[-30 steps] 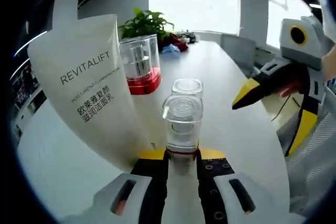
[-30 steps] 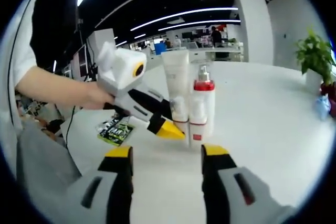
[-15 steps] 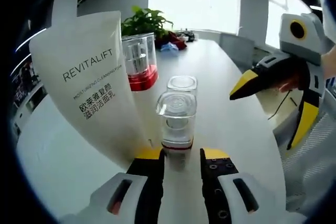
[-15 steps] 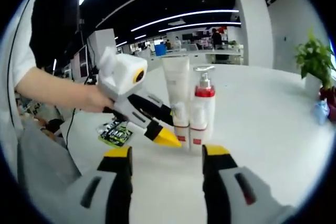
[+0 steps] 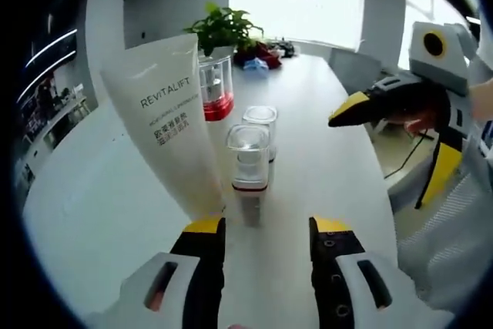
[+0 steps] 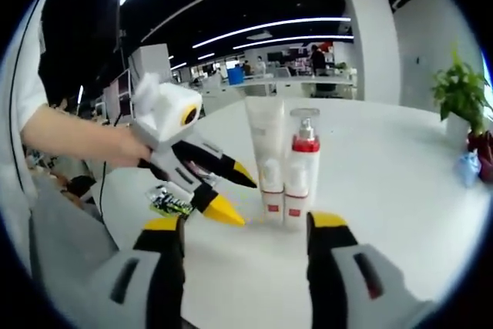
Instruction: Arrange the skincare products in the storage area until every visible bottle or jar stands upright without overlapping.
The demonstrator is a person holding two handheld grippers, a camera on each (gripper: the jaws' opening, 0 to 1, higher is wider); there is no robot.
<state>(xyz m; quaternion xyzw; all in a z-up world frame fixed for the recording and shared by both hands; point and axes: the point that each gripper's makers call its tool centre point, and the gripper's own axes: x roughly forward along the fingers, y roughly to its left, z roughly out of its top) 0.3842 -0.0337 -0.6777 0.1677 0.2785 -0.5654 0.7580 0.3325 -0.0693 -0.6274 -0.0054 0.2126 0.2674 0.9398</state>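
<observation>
The skincare products stand upright in a tight row on the white bench [image 5: 92,190] — a soft Revitalift tube [image 5: 173,121] on its cap, a clear-capped pump bottle [image 5: 248,163] and jars behind. The left hand-held gripper [image 5: 266,229] sits just short of them, jaws apart; the right hand-held gripper [image 6: 246,225] is likewise apart and empty. The tube looks top-heavy (likely to tip), so grip low; the bottles seem rigid and slick — take them at mid-body.
</observation>
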